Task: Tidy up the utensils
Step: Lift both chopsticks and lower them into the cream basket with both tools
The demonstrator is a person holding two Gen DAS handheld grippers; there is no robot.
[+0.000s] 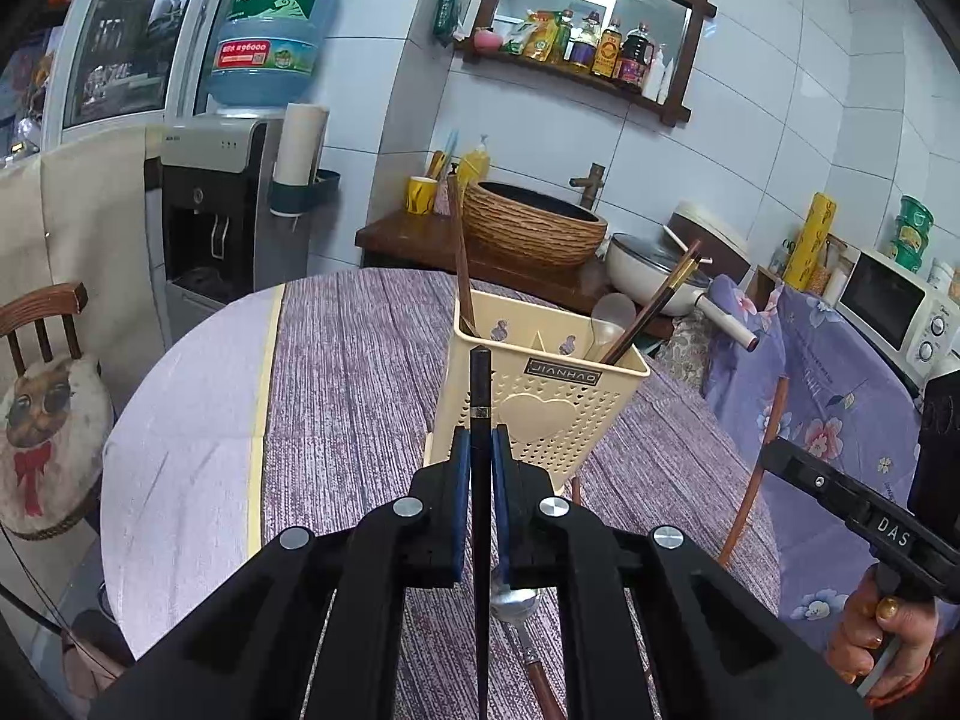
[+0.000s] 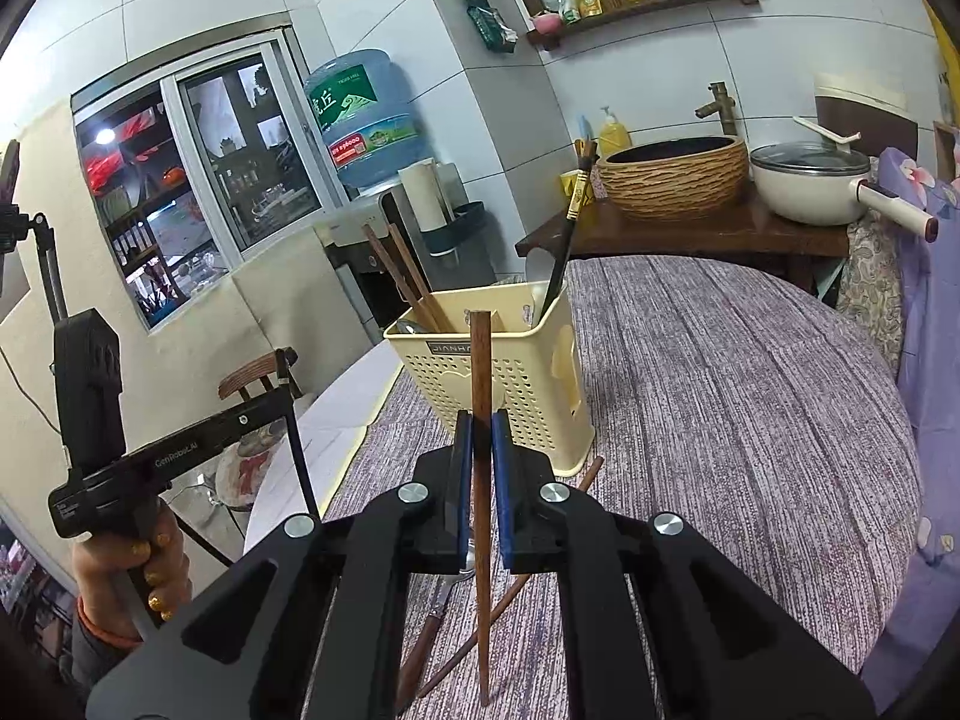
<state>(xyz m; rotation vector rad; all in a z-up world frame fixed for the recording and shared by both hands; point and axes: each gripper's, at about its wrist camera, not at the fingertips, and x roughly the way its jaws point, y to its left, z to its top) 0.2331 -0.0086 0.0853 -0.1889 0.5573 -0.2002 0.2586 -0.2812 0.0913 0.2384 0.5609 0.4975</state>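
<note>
L gripper clamps black chopstick, R gripper clamps wooden chopstick, near cream holder

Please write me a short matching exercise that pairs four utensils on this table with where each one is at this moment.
Things:
1. black chopstick
2. brown wooden chopstick
3. metal spoon
4. white spoon

Places:
A. lying on the tablecloth
B. clamped in the right tongs
C. standing in the cream utensil holder
D. clamped in the left tongs

Pairs: 1-D, 2-B, 3-A, 4-C
</note>
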